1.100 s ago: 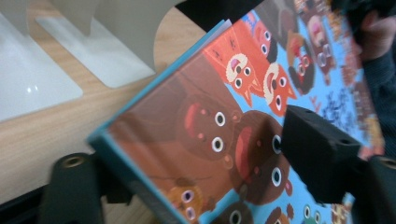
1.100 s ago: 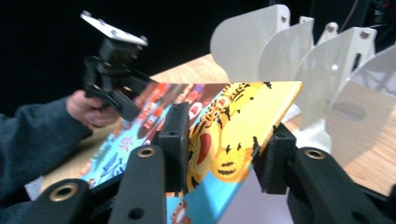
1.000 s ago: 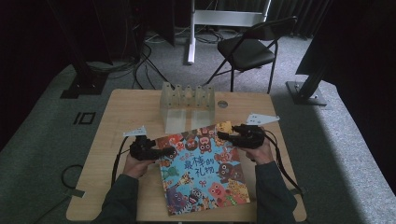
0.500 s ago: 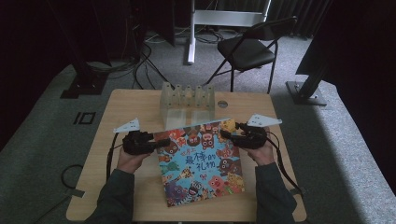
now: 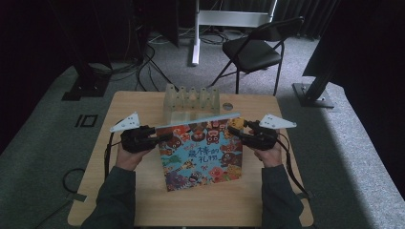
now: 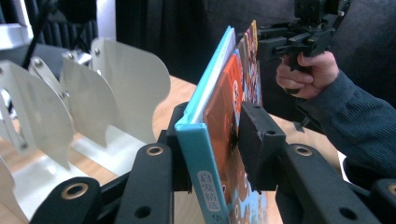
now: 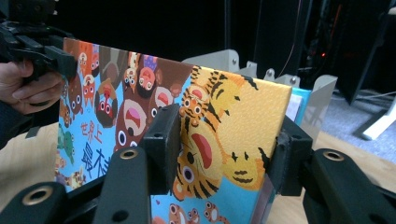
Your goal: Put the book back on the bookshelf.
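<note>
1. Picture book (image 5: 200, 151) clamped at its two top corners: my left gripper (image 5: 160, 137) has just closed on the spine corner, my right gripper (image 5: 235, 131) on the tiger corner
2. It tilts up off the table (image 5: 143, 200), near the white rack (image 5: 191, 98)

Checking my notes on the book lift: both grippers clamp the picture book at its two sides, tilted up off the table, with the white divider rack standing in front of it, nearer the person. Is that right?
One point is wrong: the white divider rack stands behind the picture book, on the far side from the person, as the high view shows. The left gripper and right gripper do clamp its two sides, and it is tilted up off the table.
</note>
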Available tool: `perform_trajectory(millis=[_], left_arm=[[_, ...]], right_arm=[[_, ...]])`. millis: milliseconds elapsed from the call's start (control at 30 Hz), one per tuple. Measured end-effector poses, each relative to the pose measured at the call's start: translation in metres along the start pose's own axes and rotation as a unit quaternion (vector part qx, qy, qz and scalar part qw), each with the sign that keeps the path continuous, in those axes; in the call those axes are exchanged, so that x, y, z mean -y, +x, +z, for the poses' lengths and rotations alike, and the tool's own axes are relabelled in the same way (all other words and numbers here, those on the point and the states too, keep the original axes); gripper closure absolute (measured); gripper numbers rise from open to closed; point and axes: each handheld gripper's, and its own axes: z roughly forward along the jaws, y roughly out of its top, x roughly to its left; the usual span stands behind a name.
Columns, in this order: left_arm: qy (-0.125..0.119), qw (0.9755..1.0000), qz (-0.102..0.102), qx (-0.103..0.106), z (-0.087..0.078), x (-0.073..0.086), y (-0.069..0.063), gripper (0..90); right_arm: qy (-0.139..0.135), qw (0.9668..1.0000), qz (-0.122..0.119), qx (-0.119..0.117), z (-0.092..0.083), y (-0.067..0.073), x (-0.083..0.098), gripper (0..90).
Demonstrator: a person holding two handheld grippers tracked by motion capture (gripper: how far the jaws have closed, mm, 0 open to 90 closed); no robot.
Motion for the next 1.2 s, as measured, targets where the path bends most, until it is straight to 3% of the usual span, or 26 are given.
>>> perform_trajectory(millis=[233,533,767,833,867,1033,1200], left_arm=[[-0.010,0.9995,0.031,-0.006,-0.005,-0.009,-0.006,72.3],[-0.016,0.9986,0.048,0.015,-0.008,-0.007,-0.011,74.2],[-0.032,0.9980,0.049,0.024,-0.008,-0.001,-0.013,74.1],[-0.030,0.9979,0.050,0.027,-0.008,0.000,-0.014,74.4],[-0.019,0.9978,0.061,0.021,-0.005,0.002,-0.017,74.4],[-0.014,0.9978,0.057,0.030,-0.001,0.005,-0.018,71.1],[-0.020,0.9973,0.040,0.057,0.000,0.009,-0.017,69.6]], right_arm=[[-0.015,0.9997,-0.015,0.014,-0.004,0.006,-0.005,53.5],[-0.014,0.9996,-0.019,0.013,-0.012,0.009,-0.001,49.4],[-0.009,0.9999,-0.006,0.011,-0.018,0.000,0.010,44.1],[-0.001,0.9999,0.001,0.014,-0.018,-0.003,0.014,42.9],[0.005,0.9999,0.007,0.014,-0.017,-0.006,0.018,42.1],[0.014,0.9997,0.018,0.012,-0.014,-0.010,0.028,41.5],[0.022,0.9994,0.021,0.012,-0.013,-0.011,0.033,41.0]])
